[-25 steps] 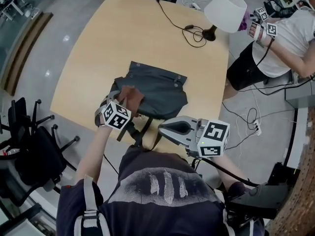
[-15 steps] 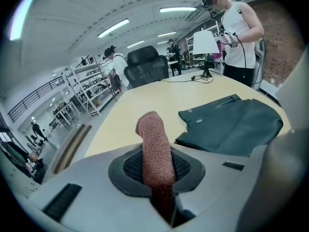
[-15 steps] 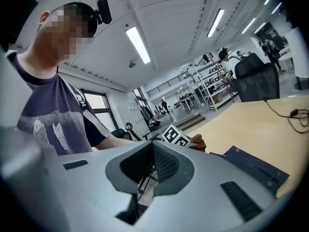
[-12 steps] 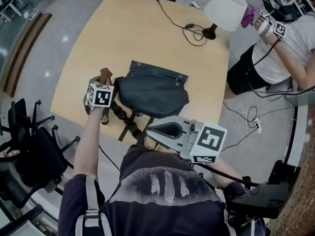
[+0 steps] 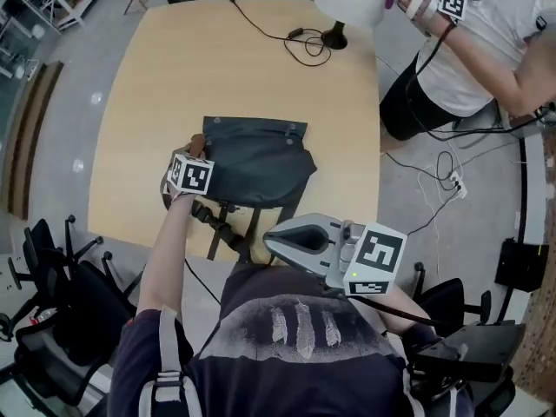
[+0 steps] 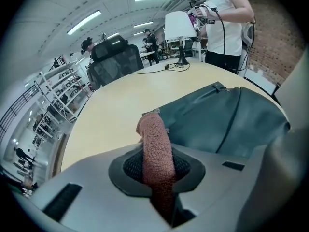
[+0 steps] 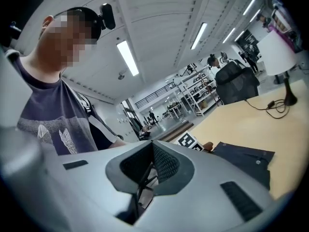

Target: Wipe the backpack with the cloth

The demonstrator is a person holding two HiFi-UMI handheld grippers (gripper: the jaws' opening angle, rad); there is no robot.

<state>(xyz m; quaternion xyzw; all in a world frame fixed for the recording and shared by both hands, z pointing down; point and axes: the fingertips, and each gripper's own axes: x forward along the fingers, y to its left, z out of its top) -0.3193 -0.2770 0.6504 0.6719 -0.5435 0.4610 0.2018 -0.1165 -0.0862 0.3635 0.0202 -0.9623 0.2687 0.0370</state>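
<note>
Left arm [image 5: 165, 250] stretched forward on the left, left gripper [image 6: 157, 167] had its jaws clamped on the brown cloth [image 6: 155, 141], right gripper [image 7: 146, 170] hung near the torso, pointed left, jaws together, nothing between them

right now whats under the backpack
The backpack lies flat on the wooden table, straps trailing from its near edge. Anything beneath its body is covered. The left claw holds the cloth at its left edge.
</note>
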